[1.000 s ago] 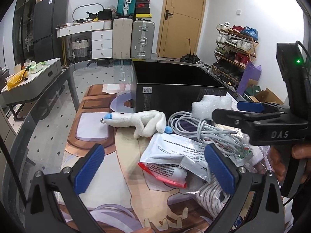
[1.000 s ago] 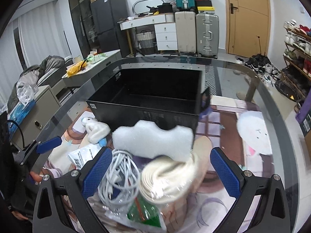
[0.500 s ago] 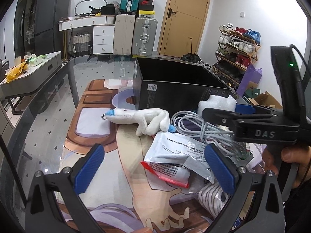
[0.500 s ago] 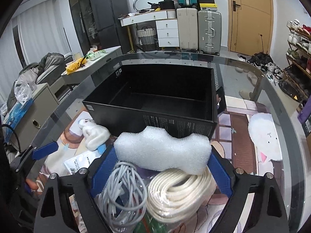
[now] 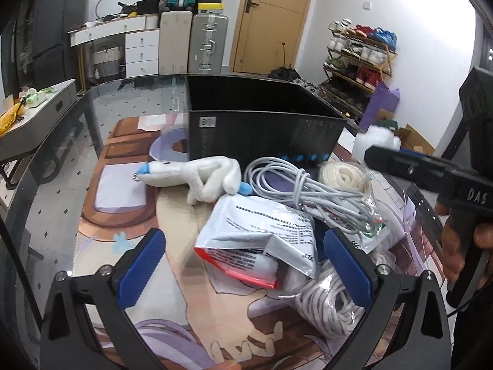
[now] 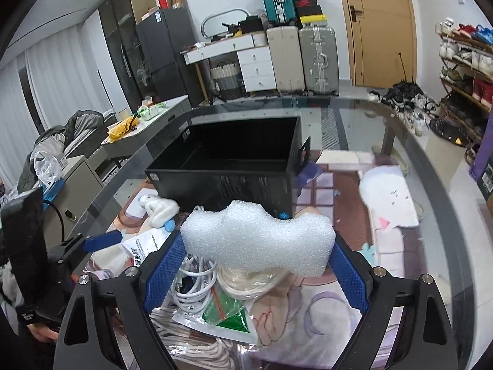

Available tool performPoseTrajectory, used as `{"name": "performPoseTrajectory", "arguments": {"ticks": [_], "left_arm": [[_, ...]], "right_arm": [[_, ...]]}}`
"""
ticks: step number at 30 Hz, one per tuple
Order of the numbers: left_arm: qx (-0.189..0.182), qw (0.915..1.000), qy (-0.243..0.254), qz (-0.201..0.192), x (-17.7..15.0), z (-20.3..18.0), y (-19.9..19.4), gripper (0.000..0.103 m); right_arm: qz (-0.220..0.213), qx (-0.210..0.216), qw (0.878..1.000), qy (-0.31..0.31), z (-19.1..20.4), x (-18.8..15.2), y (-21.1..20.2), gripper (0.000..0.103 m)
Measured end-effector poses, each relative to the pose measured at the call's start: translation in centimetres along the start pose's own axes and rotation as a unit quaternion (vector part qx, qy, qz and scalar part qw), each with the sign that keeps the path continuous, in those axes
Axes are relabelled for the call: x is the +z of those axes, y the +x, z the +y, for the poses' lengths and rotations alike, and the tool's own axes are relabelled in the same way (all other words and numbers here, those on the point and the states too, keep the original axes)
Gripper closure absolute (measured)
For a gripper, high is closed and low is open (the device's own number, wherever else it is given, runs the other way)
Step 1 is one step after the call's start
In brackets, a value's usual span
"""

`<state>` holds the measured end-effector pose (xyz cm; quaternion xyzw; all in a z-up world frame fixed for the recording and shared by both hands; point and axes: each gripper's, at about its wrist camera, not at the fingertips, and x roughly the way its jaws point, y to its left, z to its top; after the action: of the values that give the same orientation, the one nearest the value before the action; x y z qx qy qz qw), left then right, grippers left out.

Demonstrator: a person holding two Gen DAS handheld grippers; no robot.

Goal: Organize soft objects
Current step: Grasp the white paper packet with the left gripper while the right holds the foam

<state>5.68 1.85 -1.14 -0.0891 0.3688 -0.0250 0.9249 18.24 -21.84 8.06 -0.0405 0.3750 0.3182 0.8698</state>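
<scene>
Beyond both claws, the black bin sits empty on the glass table, a small square label on its near wall too small to read. The right gripper pinches the white foam block between its blue pads, lifted over the coiled cables and clear of the bin. The left gripper stands spread above a printed pouch whose text is illegible, the plush toy just beyond it, while "DAS" shows on the right gripper's body.
</scene>
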Motion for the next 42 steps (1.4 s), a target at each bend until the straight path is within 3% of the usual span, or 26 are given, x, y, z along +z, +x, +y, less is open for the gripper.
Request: {"name": "performPoseTrajectory", "arguments": {"ticks": [12,14,22,35,42], "left_arm": [[0.025,0.9970,0.053,0.051,0.8,-1.8,2.0,0.003],[0.014,0.9973,0.048,0.055,0.8,-1.6,2.2,0.017],[0.001,0.9977,0.057,0.038,0.3,-1.8,1.2,0.043],[0.003,0.9994,0.034,0.011,-0.3,-0.6,-1.0,0.045],[-0.026,0.9994,-0.008,0.020,0.1,0.4,-0.8,0.043]], "right_arm": [[-0.005,0.004,1.000,-0.001,-0.5,0.0,-1.2,0.012],[-0.006,0.004,1.000,-0.002,-0.5,0.0,-1.3,0.012],[-0.006,0.003,1.000,-0.003,-0.6,0.1,-1.4,0.012],[-0.005,0.006,1.000,-0.011,0.0,0.1,-1.7,0.012],[-0.006,0.006,1.000,-0.013,0.2,0.1,-1.8,0.012]]}}
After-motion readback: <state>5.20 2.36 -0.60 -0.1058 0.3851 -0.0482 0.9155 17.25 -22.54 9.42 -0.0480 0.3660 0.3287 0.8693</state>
